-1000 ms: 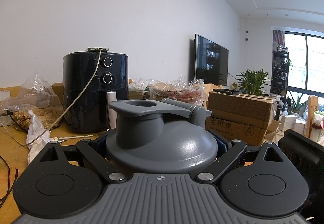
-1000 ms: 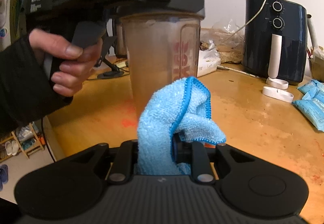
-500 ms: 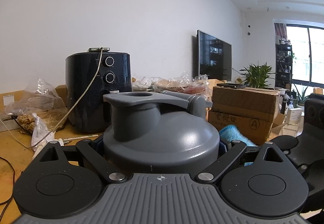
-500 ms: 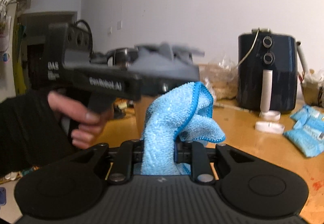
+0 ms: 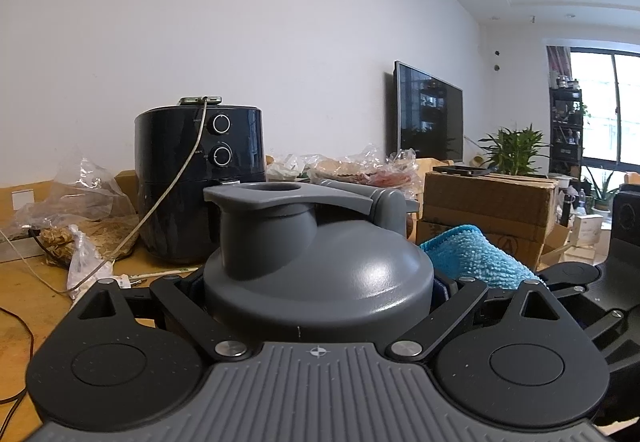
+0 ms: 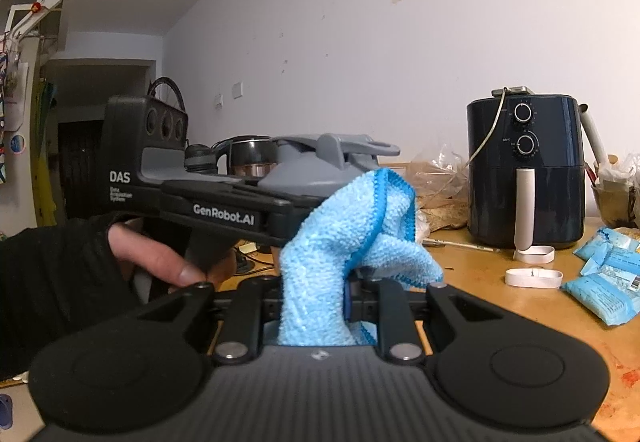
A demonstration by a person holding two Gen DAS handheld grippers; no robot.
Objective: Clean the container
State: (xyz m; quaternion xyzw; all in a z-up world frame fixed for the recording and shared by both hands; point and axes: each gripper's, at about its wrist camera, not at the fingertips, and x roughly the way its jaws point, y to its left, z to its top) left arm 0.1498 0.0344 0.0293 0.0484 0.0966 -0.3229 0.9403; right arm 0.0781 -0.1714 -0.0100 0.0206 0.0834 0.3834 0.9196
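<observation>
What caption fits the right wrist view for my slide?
Right gripper clamps a blue cloth beside the grey lid held by the left gripper.

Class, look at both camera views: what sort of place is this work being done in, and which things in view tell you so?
Most likely a lived-in home, an open living and dining room. A wall-mounted television, a potted plant near a window, and an air fryer on a cluttered wooden table all point to it.
</observation>
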